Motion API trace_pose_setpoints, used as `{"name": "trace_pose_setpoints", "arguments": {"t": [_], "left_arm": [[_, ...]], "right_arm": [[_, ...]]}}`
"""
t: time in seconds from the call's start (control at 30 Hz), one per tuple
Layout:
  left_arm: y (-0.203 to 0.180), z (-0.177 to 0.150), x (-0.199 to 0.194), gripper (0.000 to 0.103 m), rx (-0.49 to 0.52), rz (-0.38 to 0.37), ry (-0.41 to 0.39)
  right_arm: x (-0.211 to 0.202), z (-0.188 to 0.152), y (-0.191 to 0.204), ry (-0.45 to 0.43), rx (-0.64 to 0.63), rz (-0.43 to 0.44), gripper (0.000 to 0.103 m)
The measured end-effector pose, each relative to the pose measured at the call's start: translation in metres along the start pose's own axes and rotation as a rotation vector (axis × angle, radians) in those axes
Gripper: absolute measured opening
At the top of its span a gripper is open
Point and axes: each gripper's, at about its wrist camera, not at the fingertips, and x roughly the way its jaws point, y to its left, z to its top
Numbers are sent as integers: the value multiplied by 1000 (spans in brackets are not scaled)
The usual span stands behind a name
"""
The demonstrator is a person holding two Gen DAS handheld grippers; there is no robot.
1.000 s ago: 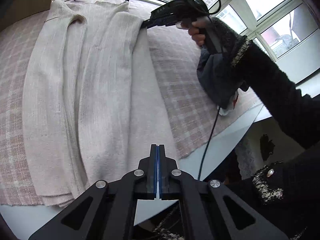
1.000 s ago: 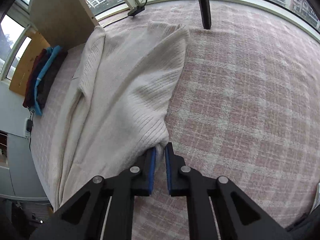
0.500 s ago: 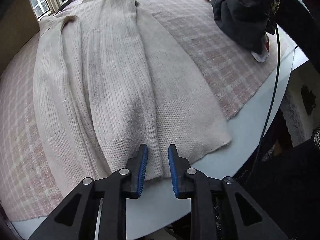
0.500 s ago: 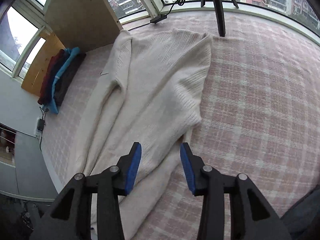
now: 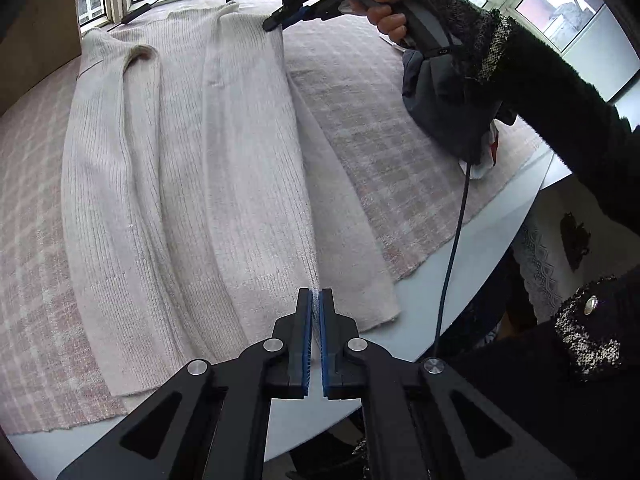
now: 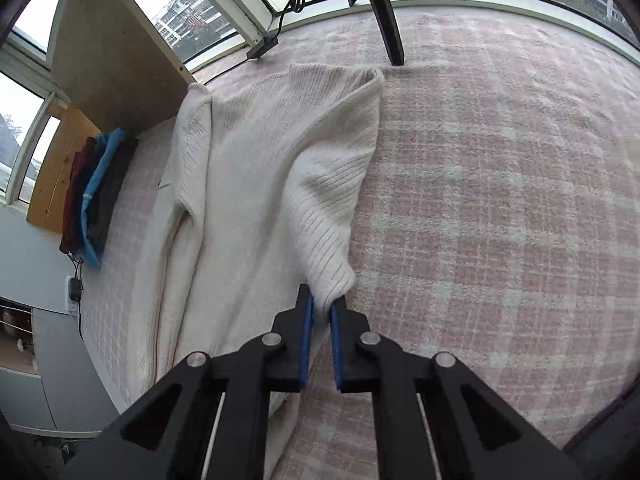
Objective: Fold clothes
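Note:
A cream ribbed knit sweater (image 5: 188,168) lies lengthwise on a pink plaid cloth (image 5: 372,120), its sleeves folded in over the body. My left gripper (image 5: 316,300) is shut on the folded right edge near the hem. My right gripper (image 6: 322,308) is shut on the same fold near the shoulder, lifting it a little; it also shows in the left wrist view (image 5: 276,22) at the far end of the sweater (image 6: 256,184).
A dark grey garment (image 5: 444,92) lies on the cloth to the right. The white table edge (image 5: 472,264) runs close at the near right. Tripod legs (image 6: 384,16) and a cable stand by the windows. Folded clothes (image 6: 96,192) are stacked on a wooden shelf at left.
Both grippers were open half a second ago and have now shut on the sweater's right folded edge, the left at the hem end, the right at the shoulder end.

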Motion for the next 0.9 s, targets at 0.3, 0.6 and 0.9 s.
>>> {"name": "trace_pose_setpoints", "arguments": {"t": [0.3,0.6,0.9], "left_arm": [[-21,4,-8,12,2,-57,-21],[-50,4,-5,33,57,23,-24],[-51,16,28,24,77,139,5]], "right_arm": [[19,-3,-17,136,5,-26,12],[-15,-4,-32,24,25,48,36],[18,-3,-27,105,21,92,35]]}}
